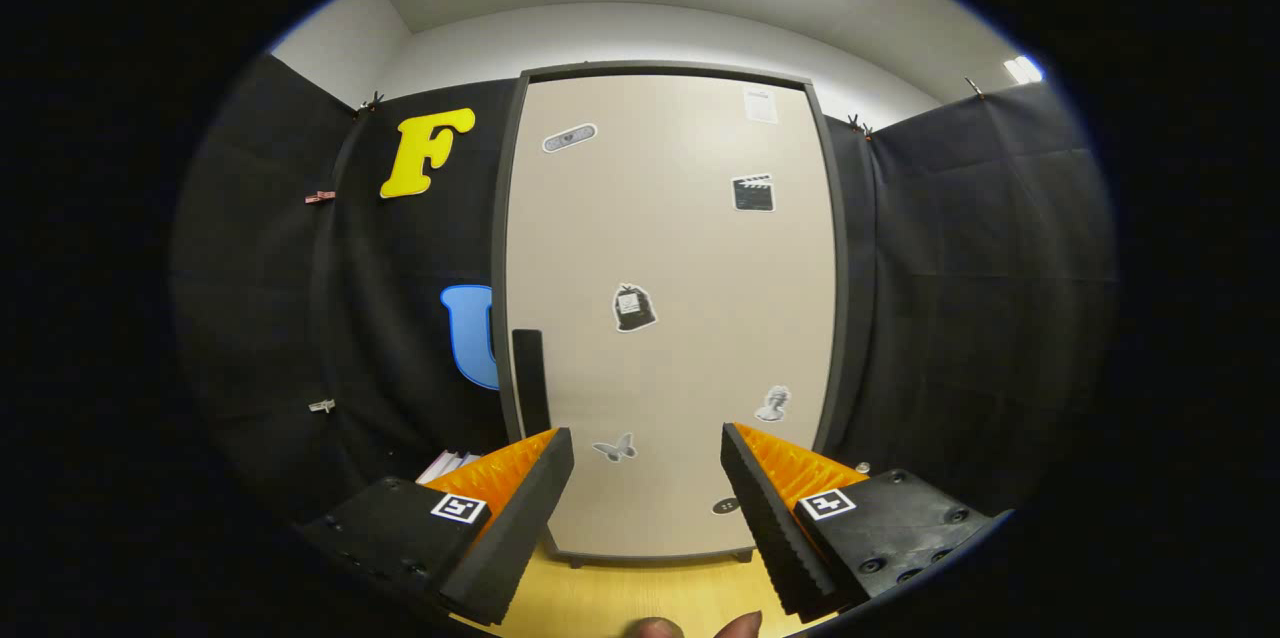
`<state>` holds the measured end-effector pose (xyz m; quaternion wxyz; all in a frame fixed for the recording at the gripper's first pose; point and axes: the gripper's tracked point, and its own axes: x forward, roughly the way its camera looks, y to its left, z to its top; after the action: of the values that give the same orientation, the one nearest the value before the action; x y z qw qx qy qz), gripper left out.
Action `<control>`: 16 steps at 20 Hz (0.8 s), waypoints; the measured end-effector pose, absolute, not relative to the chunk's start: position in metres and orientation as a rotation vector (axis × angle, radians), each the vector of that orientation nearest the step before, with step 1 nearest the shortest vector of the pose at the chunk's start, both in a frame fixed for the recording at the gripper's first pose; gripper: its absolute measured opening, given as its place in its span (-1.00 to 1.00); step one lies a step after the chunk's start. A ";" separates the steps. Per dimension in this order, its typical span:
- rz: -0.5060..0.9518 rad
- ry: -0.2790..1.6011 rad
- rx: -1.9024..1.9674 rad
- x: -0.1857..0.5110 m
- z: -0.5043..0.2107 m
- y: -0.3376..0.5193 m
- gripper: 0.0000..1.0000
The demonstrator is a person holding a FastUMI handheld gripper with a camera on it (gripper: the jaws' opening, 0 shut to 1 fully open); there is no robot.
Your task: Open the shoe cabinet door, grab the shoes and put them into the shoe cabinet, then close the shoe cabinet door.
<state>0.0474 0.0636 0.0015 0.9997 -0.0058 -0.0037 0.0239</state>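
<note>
Straight ahead of the gripper [647,478], beyond its two fingers, a tall shoe cabinet with a pale beige door [668,318] in a dark grey frame is seen standing upright on a light wooden floor [640,598]. The door is closed flat against the frame. A narrow black vertical handle [530,380] is mounted near the door's left edge, just above the tip of the left finger [520,508]. Several small stickers are stuck across the door's face: a dark bag-shaped sticker [633,308] near the middle, a clapperboard sticker [753,193] higher up toward the right, a grey butterfly sticker [614,448] low down between the fingers, and a small grey bust-shaped sticker [772,404] just above the right finger [765,518]. The gripper's fingers are held wide apart, and nothing is gripped between them; only the door's lower part and the floor are seen in the gap. Black cloth walls [980,298] are hung on both sides of the cabinet. Below the fingers, two fingertips of a person's hand [690,627] can be made out. Something pale and flat [447,465] lies left of the cabinet base, behind the left finger; what it is cannot be told.
</note>
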 end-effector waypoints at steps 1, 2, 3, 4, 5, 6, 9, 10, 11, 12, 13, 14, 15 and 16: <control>0.057 -0.011 -0.012 0.054 0.003 0.072 0.94; 0.065 -0.017 -0.017 0.063 0.003 0.080 0.95; 0.073 -0.015 -0.025 0.072 0.002 0.089 0.95; 0.083 -0.012 -0.028 0.081 -0.001 0.098 0.95; 0.094 -0.007 -0.027 0.088 -0.004 0.108 0.95; 0.106 0.000 -0.022 0.096 -0.008 0.116 0.94; 0.113 0.008 -0.004 0.125 -0.017 0.135 0.94; 0.117 0.008 -0.004 0.135 -0.019 0.141 0.95; 0.115 0.014 -0.006 0.145 -0.023 0.146 0.95; 0.120 0.022 -0.005 0.154 -0.027 0.151 0.95; 0.120 0.031 -0.003 0.163 -0.032 0.154 0.95; 0.118 0.046 0.002 0.171 -0.037 0.157 0.95; 0.120 0.058 0.013 0.179 -0.042 0.160 0.95; 0.127 0.066 0.026 0.185 -0.045 0.165 0.95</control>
<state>0.1854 0.1646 -0.0450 0.9973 0.0132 0.0332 0.0635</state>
